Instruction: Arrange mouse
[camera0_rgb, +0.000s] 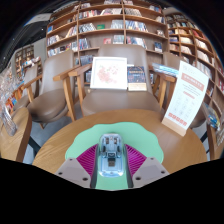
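Tongs (110, 168) gripping a pale grey computer mouse (110, 157).
Both purple pads are pressing its sides above the green mat (85, 140) on the round wooden table (55, 145).

round wooden table (60, 138) | green mat (85, 142) | mouse (110, 155) | upright sign (185, 98)

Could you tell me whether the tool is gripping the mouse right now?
Yes: the tool is shut on the mouse, both pads pressing its sides.

Print on the standing sign (186, 100) and the poster (109, 72) is illegible.
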